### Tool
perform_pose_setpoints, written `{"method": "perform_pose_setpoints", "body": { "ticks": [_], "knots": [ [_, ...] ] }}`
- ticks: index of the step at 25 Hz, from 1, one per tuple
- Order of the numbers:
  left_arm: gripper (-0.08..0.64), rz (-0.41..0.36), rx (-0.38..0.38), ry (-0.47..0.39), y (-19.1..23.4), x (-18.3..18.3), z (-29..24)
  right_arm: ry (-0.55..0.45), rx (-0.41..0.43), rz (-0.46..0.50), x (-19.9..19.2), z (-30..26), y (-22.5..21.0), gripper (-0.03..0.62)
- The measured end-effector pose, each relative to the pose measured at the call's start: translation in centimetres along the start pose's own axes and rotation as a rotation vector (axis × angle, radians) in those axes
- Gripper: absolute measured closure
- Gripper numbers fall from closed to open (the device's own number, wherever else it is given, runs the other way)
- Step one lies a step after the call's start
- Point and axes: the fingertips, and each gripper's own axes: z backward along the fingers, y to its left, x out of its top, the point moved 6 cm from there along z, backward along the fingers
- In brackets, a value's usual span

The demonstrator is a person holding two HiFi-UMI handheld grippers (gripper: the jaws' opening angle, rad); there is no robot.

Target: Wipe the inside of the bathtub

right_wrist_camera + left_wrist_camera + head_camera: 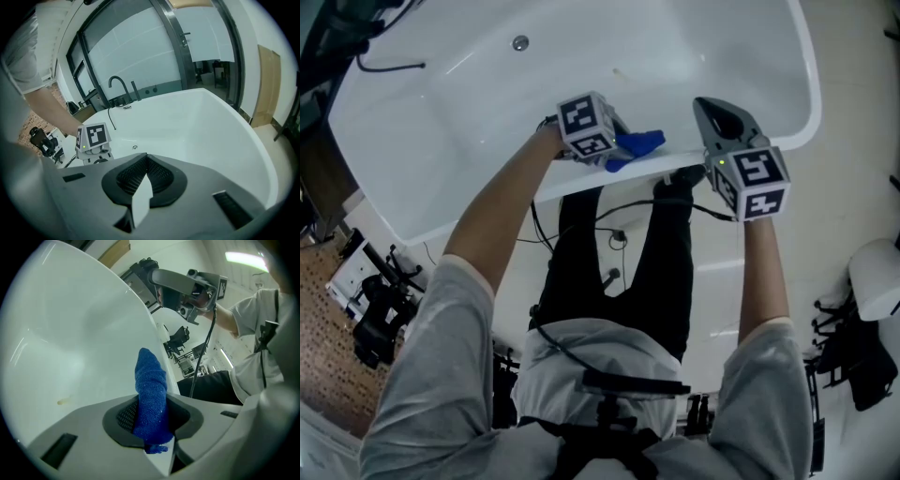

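At the left of our inventory, we enter the white bathtub, with its drain on the floor of the basin. Next, over the near rim, we enter our left gripper, its jaws pinching a blue cloth that sticks out past the tips; whether the cloth touches the tub wall we cannot tell. Rightmost, we enter our right gripper, its jaws pressed together, above the same rim and apart from the cloth.

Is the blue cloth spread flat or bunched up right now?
Bunched: the blue knitted cloth is pinched into a narrow roll by the left gripper.
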Motion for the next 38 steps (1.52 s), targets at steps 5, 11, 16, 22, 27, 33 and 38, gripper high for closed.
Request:
{"method": "perform_pose_setpoints", "body": {
  "ticks": [5,11,16,22,27,33,38],
  "knots": [
    [0.440,0.000,-0.023,-0.073,1.0,3.5,-1.3,-0.010,-0.032,-0.005,1.0,-1.3,-2.0,0.583],
    [0.440,0.001,-0.032,-0.141,2.1,6.6,-2.4,-0.074,-0.045,-0.109,2.1,-3.5,-3.8,0.583],
    [0.442,0.024,-0.024,-0.156,2.1,5.2,-2.1,-0.066,-0.043,-0.116,2.3,-4.7,-5.0,0.583],
    [0.442,0.056,0.012,-0.046,3.1,-0.9,-1.3,-0.013,-0.015,-0.091,1.3,-6.7,-5.2,0.583],
    [0.442,0.062,0.027,-0.074,3.8,-1.8,-1.2,0.007,-0.004,-0.072,0.9,-8.6,-5.3,0.583],
    [0.442,0.004,0.054,-0.153,5.8,3.4,-3.3,0.004,-0.013,-0.056,1.2,-9.9,-5.8,0.583],
    [0.442,-0.041,0.042,-0.162,6.6,5.6,-4.3,-0.006,-0.020,-0.054,1.6,-11.0,-6.8,0.583]
  ]
}}
